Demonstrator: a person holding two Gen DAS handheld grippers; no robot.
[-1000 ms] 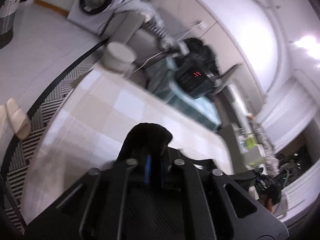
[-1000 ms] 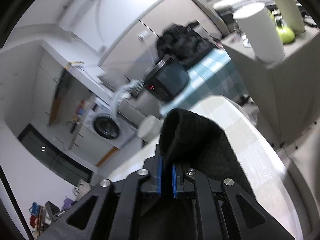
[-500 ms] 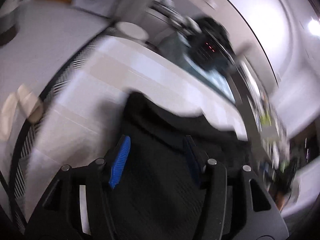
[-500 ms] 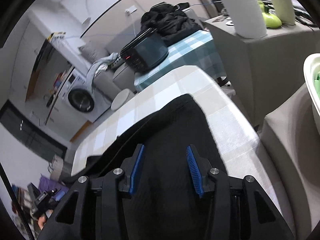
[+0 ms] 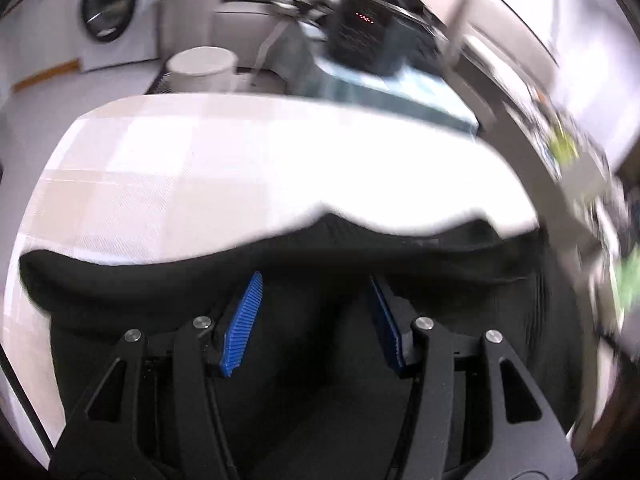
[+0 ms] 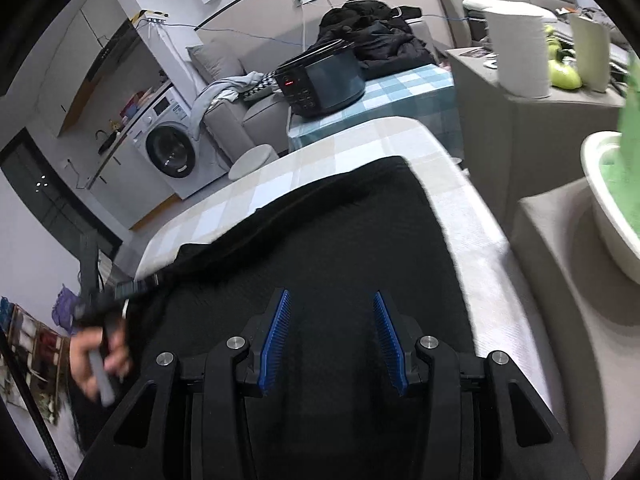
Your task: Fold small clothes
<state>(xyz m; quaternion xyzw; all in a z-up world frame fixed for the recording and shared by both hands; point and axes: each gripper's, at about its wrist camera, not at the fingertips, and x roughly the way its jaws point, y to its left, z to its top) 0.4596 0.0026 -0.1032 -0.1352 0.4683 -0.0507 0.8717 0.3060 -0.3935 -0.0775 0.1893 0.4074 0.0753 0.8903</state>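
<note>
A black knit garment (image 6: 340,232) lies spread flat on the table with the pale checked cloth (image 6: 360,144). It also fills the lower half of the left wrist view (image 5: 160,284), which is blurred. My right gripper (image 6: 330,300) is open and empty, just above the garment. My left gripper (image 5: 316,284) is open and empty over the garment too. In the right wrist view the left gripper (image 6: 120,292) and the hand holding it show at the garment's left edge.
Beyond the table stand a small table with a blue checked cloth (image 6: 400,88) bearing a black cooker (image 6: 320,80), a white stool (image 6: 252,158) and a washing machine (image 6: 172,152). To the right are a grey cabinet (image 6: 540,120) and a white basin (image 6: 612,200).
Both grippers were shut on the black garment and held it up. They have lowered it onto the table, opened and let it go. It now lies spread flat.
</note>
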